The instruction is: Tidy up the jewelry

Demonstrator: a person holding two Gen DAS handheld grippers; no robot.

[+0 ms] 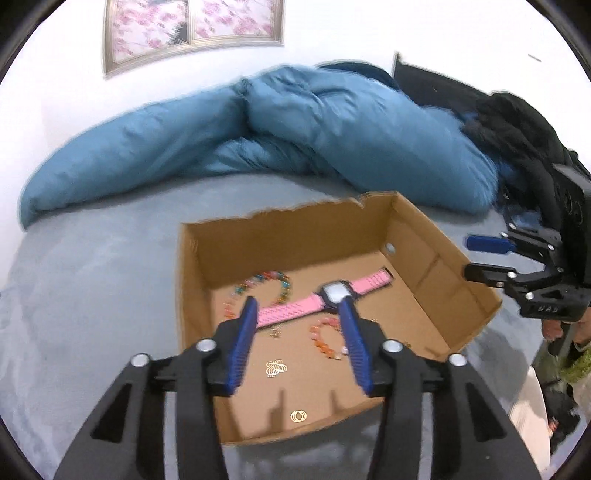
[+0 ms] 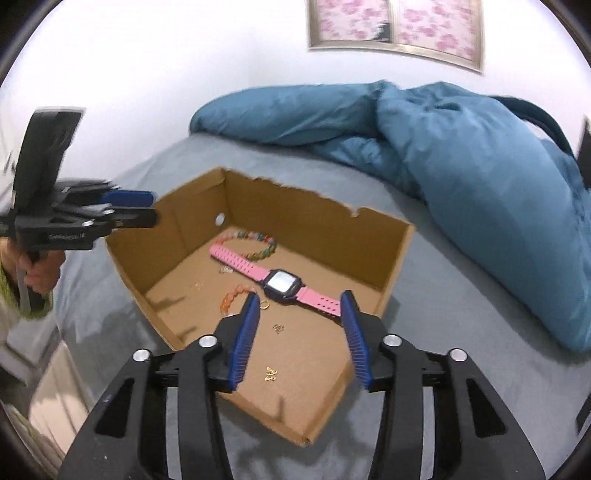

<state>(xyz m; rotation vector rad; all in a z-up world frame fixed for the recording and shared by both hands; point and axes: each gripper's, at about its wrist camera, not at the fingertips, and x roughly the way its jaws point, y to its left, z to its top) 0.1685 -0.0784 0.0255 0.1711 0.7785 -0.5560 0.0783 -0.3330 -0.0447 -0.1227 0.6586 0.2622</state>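
Observation:
An open cardboard box (image 1: pixel 424 240) (image 2: pixel 317 218) sits on a grey bed. Inside lie a pink watch (image 1: pixel 334 291) (image 2: pixel 282 282), a multicoloured bead bracelet (image 1: pixel 266 282) (image 2: pixel 255 238), an orange bead bracelet (image 1: pixel 325 338) (image 2: pixel 232 297), gold rings (image 1: pixel 298 416) and small gold earrings (image 1: pixel 276 368) (image 2: pixel 270 373). My left gripper (image 1: pixel 298 306) is open and empty above the box's near side; it shows in the right wrist view (image 2: pixel 147 208). My right gripper (image 2: pixel 298 298) is open and empty above the box; it shows in the left wrist view (image 1: pixel 469 258).
A crumpled blue duvet (image 1: pixel 295 129) (image 2: pixel 461 158) lies along the far side of the bed. Dark clothing (image 1: pixel 517 125) sits at the right. A framed pink floral picture (image 1: pixel 192 29) hangs on the white wall.

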